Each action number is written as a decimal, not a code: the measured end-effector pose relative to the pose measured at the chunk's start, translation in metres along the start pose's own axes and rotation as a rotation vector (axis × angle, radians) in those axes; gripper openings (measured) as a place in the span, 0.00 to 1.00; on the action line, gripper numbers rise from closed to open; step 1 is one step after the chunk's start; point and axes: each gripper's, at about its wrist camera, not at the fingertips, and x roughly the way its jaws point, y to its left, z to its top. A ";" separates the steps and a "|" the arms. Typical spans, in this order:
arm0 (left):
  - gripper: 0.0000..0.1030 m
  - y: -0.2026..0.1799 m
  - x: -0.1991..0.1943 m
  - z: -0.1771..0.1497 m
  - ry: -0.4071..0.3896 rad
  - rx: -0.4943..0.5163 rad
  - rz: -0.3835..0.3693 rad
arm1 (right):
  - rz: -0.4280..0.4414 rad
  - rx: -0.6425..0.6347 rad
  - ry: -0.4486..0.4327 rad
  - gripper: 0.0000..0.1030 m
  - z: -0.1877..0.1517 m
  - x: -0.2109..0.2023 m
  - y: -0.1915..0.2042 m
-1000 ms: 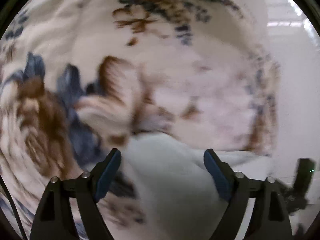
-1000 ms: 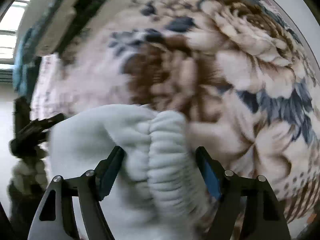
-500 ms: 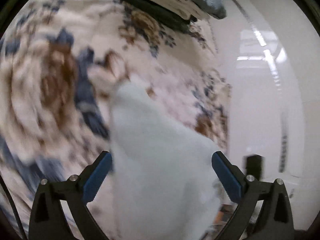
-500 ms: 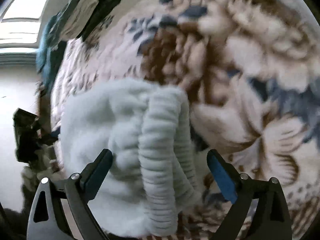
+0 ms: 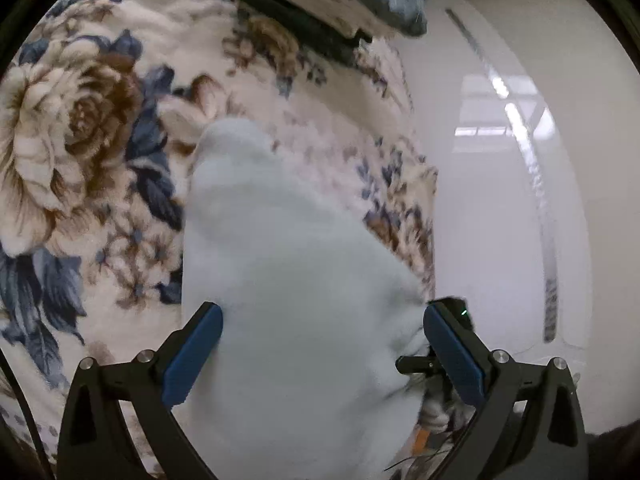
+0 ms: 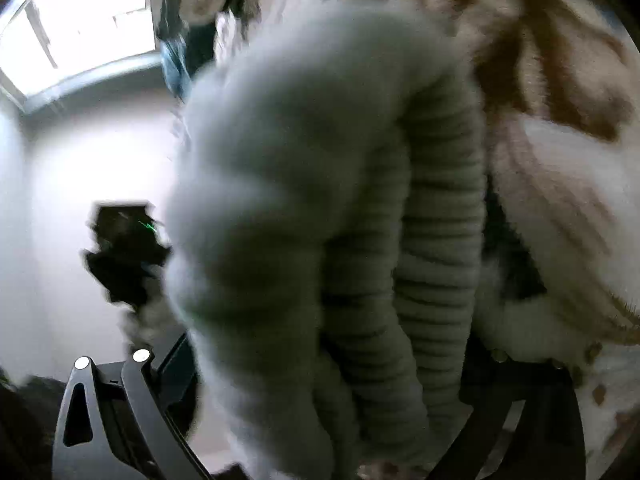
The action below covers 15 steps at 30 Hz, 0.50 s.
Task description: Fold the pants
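Fluffy white pants (image 5: 288, 264) lie bunched on a floral blanket (image 5: 80, 128). My left gripper (image 5: 322, 354) hovers over their near end with its jaws wide apart; the blue pads (image 5: 192, 354) flank the fabric without squeezing it. In the right wrist view the pants (image 6: 288, 184) fill the frame, blurred, with the ribbed waistband (image 6: 432, 264) closest. My right gripper (image 6: 320, 400) straddles that band and its jaws are opening; the fabric hides most of its right finger. Each view shows the other gripper as a black shape with a green light (image 5: 456, 312) (image 6: 124, 248).
A stack of folded clothes (image 5: 332, 0) sits at the blanket's far end. The blanket's edge (image 5: 424, 184) runs along a glossy white floor (image 5: 500, 200) on the right. A bright window (image 6: 80, 28) shows at the upper left of the right wrist view.
Both grippers' jaws have spread wider off the pants. The left gripper has drawn back and up, showing more of the pants. The right gripper has dropped closer, so the waistband now fills its view.
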 end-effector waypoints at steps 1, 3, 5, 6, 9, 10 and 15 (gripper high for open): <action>0.99 0.004 0.006 -0.001 0.003 -0.005 0.003 | -0.038 -0.004 0.029 1.00 0.001 0.009 0.002; 0.99 0.015 0.011 -0.001 -0.003 -0.018 0.015 | -0.080 -0.024 0.060 1.00 0.006 0.021 0.004; 0.99 0.032 0.016 0.003 0.009 -0.053 0.002 | -0.043 0.003 0.065 1.00 0.013 0.027 -0.001; 0.99 0.043 0.017 0.006 0.034 -0.105 -0.007 | -0.024 0.023 0.074 1.00 0.017 0.030 -0.005; 0.99 0.051 0.000 0.005 0.010 -0.172 -0.136 | 0.028 0.042 0.084 1.00 0.022 0.032 -0.004; 0.99 0.048 -0.002 0.004 0.006 -0.155 -0.147 | 0.029 0.027 0.080 1.00 0.021 0.032 0.000; 0.99 0.059 0.028 0.001 0.099 -0.141 -0.082 | -0.004 0.029 0.075 1.00 0.021 0.047 0.003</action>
